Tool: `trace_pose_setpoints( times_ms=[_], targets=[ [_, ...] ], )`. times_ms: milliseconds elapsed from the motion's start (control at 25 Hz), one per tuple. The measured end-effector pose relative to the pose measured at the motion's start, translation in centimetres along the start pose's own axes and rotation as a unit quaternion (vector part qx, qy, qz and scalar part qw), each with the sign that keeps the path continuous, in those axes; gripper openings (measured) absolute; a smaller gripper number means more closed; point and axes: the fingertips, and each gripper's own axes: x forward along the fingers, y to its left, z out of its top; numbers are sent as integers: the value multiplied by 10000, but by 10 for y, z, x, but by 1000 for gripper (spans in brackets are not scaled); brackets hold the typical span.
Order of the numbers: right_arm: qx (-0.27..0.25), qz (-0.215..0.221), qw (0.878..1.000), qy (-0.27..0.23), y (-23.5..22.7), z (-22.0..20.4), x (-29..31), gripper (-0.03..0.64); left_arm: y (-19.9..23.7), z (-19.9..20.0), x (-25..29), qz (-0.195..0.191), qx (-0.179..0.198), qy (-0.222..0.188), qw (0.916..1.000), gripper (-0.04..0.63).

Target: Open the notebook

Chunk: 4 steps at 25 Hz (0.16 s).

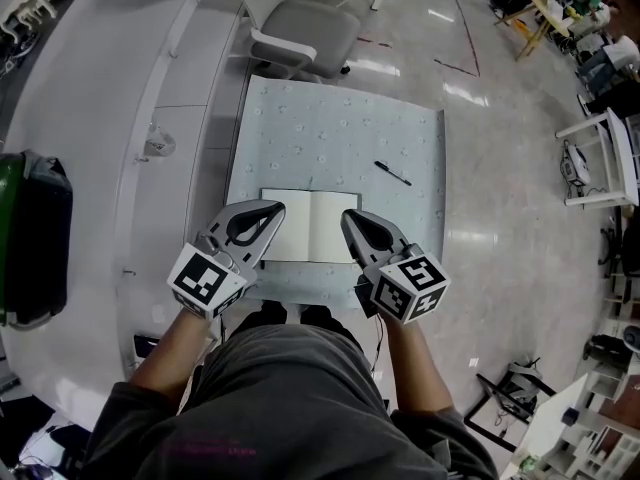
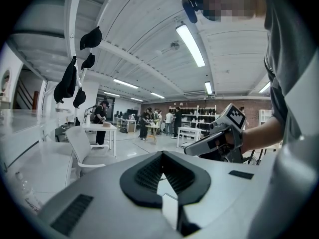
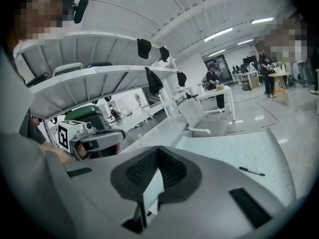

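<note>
**Pages up, work apparently done:** the notebook point(image 1: 305, 223) lay open and flat at the near edge of the cloth-covered table point(image 1: 330, 118), so the task looked complete. You held the left gripper point(image 1: 276, 207) over its left page and the right gripper point(image 1: 348, 215) over its right, both with tongs pressed together and, as far as could be seen, pinching nothing. That looked like a resting pose, though whether the tips touched the paper could not be told. Around you spread a large workshop with a glossy pale floor point(image 1: 500, 218). The tablecloth was light blue and patterned, a white chair point(image 1: 305, 23) stood at the table's far side, and a black pen point(image 1: 393, 173) lay on the cloth, well apart from the notebook.
</note>
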Motion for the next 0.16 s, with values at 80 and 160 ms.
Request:
trace_pose_setpoints(
  times_ms=[80,160],
  targets=[
    [-10,17,10000,8,1,0,0,3,0,-1,1,16,-6,19,10000,0],
    [-20,31,10000,15,1,0,-1,3,-1,-2,1,19,-8,27,10000,0]
  ],
)
